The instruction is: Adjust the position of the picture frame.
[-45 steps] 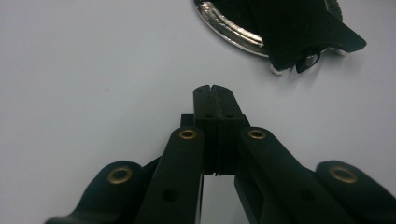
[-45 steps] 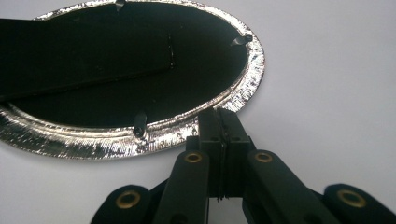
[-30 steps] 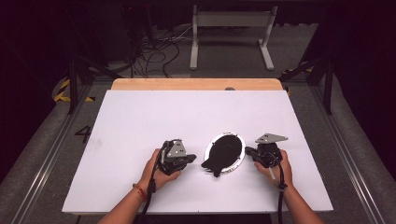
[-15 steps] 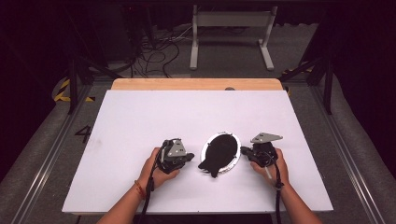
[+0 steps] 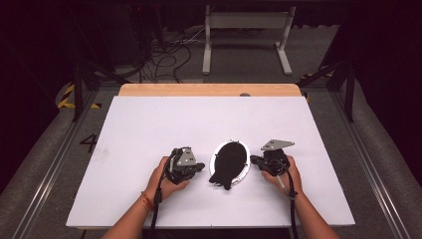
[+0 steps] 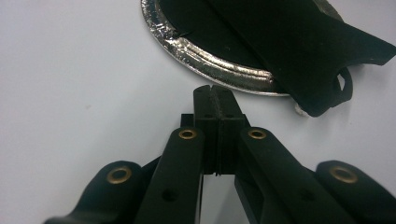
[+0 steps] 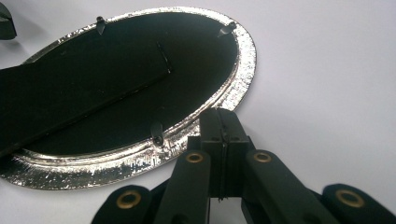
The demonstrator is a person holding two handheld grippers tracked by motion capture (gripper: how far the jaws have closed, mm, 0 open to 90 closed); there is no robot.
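white rectangular tabletop (image 5: 149, 129) with an oval silver-rimmed picture frame (image 5: 229, 163) face down near the front edge, black stand flap up. left gripper (image 6: 215, 95) jaws pressed together just beside the rim. right gripper (image 7: 223, 116) jaws together, tips touching the rim.

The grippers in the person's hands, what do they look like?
Both are black. The left gripper and right gripper each carry a grey three-cornered plate and trail a black cable. Close up, the jaws show brass-coloured rivets. The left wrist wears a reddish band; forearms are bare.
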